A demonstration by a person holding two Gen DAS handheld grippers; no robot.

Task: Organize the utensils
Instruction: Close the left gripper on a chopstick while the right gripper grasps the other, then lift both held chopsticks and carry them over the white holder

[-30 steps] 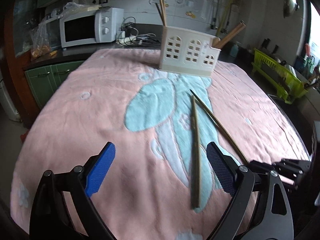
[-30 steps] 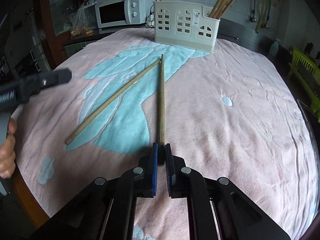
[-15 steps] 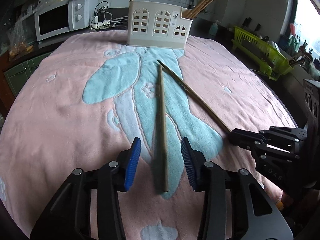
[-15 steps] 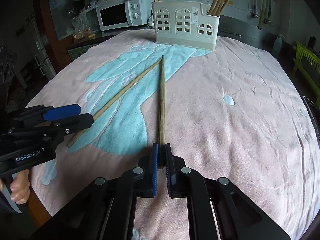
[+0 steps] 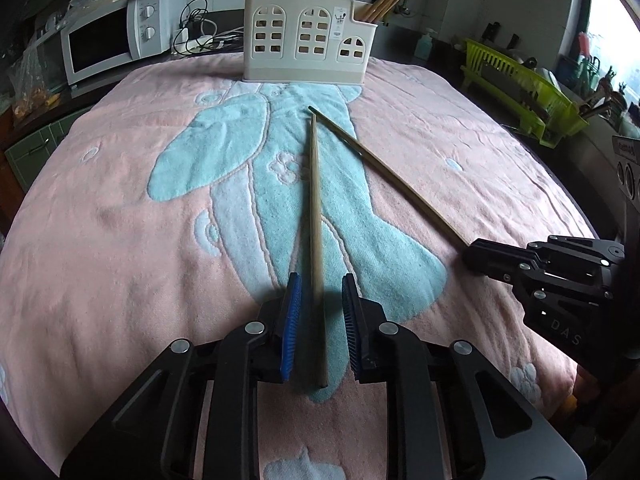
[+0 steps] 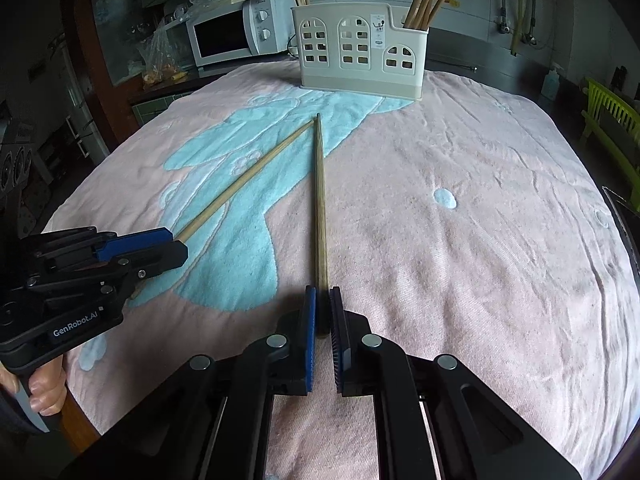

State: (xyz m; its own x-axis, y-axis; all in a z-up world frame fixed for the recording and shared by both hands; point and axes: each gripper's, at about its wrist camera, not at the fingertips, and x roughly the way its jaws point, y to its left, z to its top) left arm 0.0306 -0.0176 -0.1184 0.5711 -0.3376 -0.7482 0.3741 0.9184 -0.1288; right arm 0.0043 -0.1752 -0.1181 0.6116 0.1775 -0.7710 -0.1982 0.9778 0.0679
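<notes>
Two wooden chopsticks lie in a V on the pink towel [image 5: 120, 220]. My left gripper [image 5: 320, 280] straddles the near end of one chopstick [image 5: 315, 200]; its jaws are closing, and a thin gap still shows on each side of the stick. The right wrist view shows that left gripper [image 6: 176, 245] low at the left, over the same chopstick [image 6: 244, 180]. My right gripper [image 6: 322, 292] is shut on the near end of the other chopstick [image 6: 320, 200], which rests on the towel. A cream holder [image 5: 304, 44] with arched cut-outs stands at the far edge, with several chopsticks in it.
A white microwave [image 5: 108, 40] and cables sit behind the table at the left. To the right stand a green dish rack [image 5: 520, 88] and a soap bottle [image 5: 424, 44]. A hand [image 6: 44, 388] grips the left tool's handle at the table's near-left edge.
My left gripper moved in and down over its chopstick's near end, and its jaws narrowed from wide apart to close around the stick. The right gripper stayed shut and still.
</notes>
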